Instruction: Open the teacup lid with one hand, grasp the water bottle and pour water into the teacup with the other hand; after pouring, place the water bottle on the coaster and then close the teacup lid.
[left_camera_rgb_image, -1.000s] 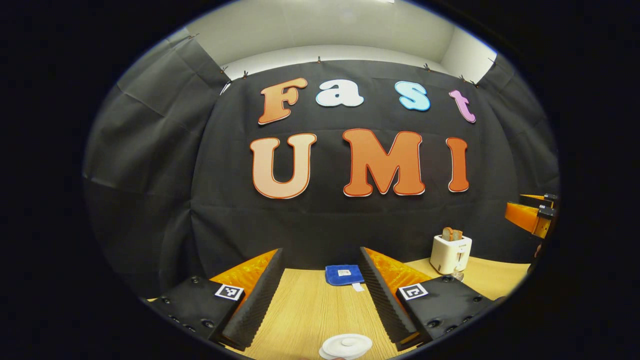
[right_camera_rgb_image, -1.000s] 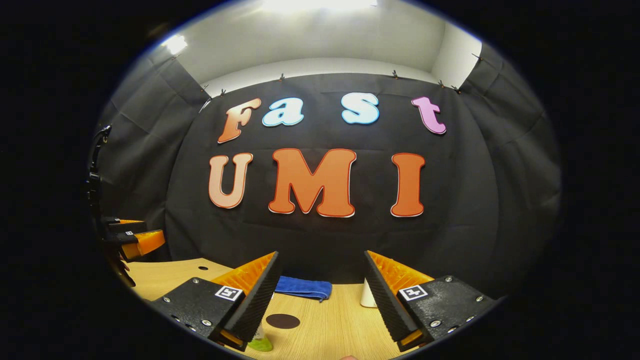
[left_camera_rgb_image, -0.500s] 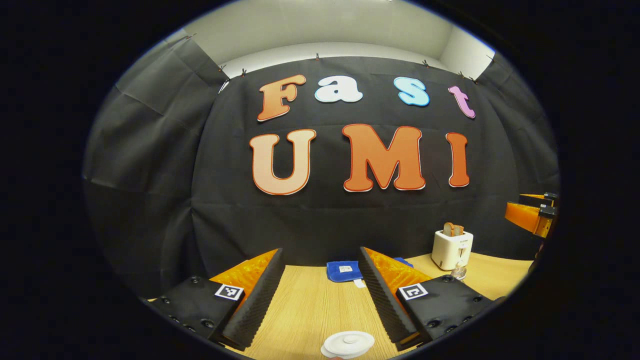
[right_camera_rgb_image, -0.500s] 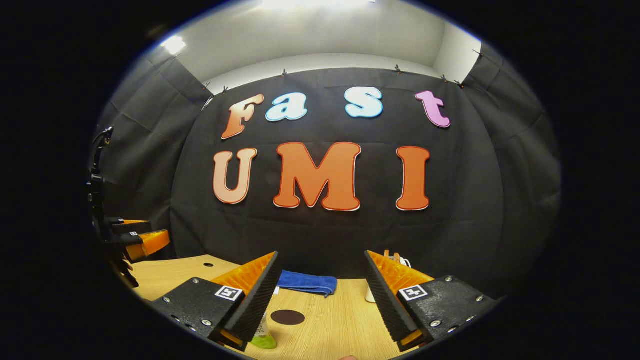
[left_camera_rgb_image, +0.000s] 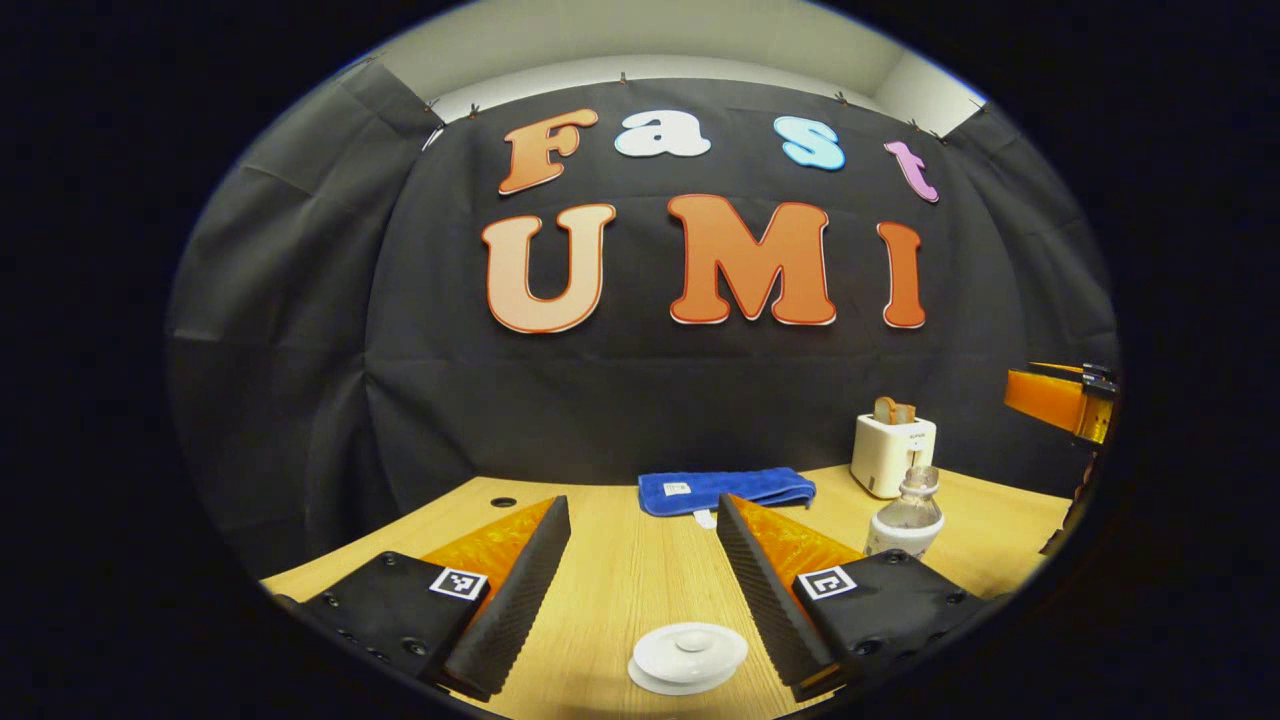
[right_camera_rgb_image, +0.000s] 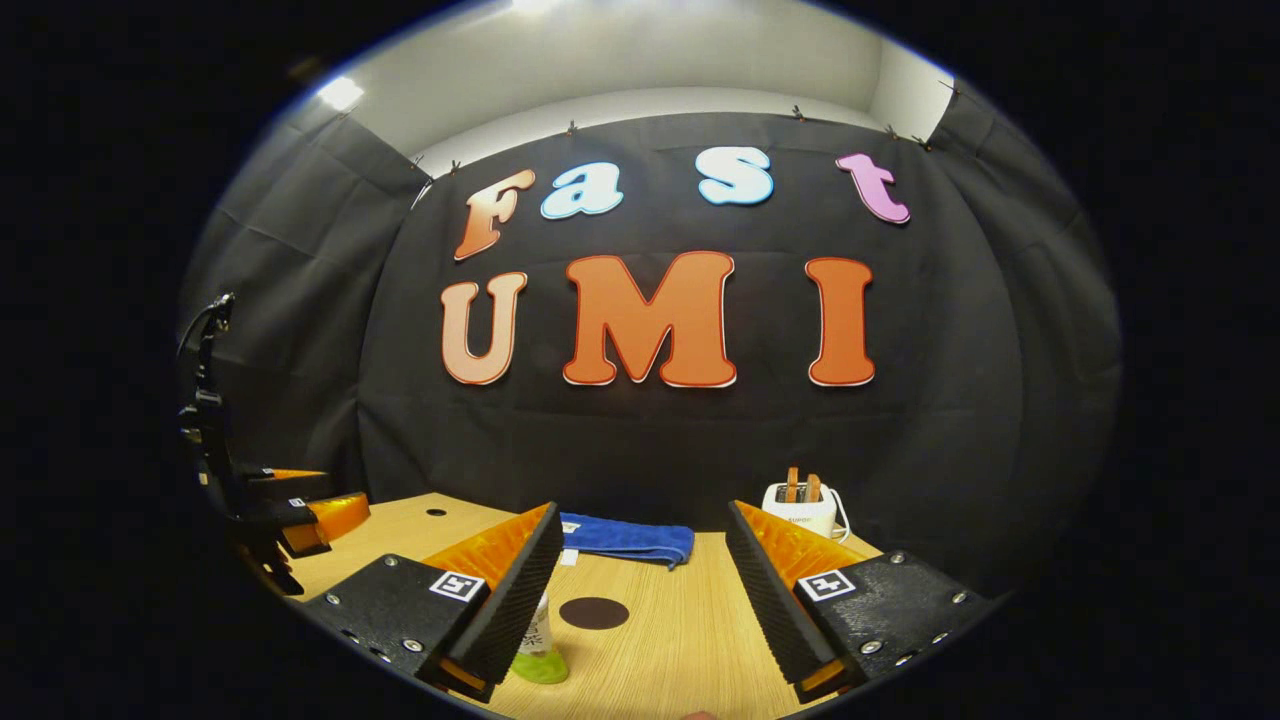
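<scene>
Now, left to right across each view.

Left gripper view:
Table: pale wood, reaching back to the black cloth wall.
Left gripper: fingers spread wide apart, gripping nothing, hanging over the near part of the table.
Teacup lid: white and round with a small knob, sitting low in the gap between the two fingers, nearer the right one, touched by neither. The cup under it is barely visible.
Blue cloth: folded, lying far back on the table near the wall.
Water bottle: clear, upright, cap off as far as I can tell, standing just behind the right finger's base.
Toaster: white, with slices sticking up, behind the bottle and close to the wall.
Right gripper: seen at the far right edge, held above the table.

Right gripper view:
Left gripper: seen at the far left edge above the table.
Right gripper: released, fingers wide apart with nothing between them.
Water bottle: partly hidden behind the left finger, its greenish base on the table.
Coaster: dark round disc flat on the table, bare, just right of the bottle and apart from it.
Blue cloth: beyond the coaster near the wall.
Toaster: far right at the back, behind the right finger.
</scene>
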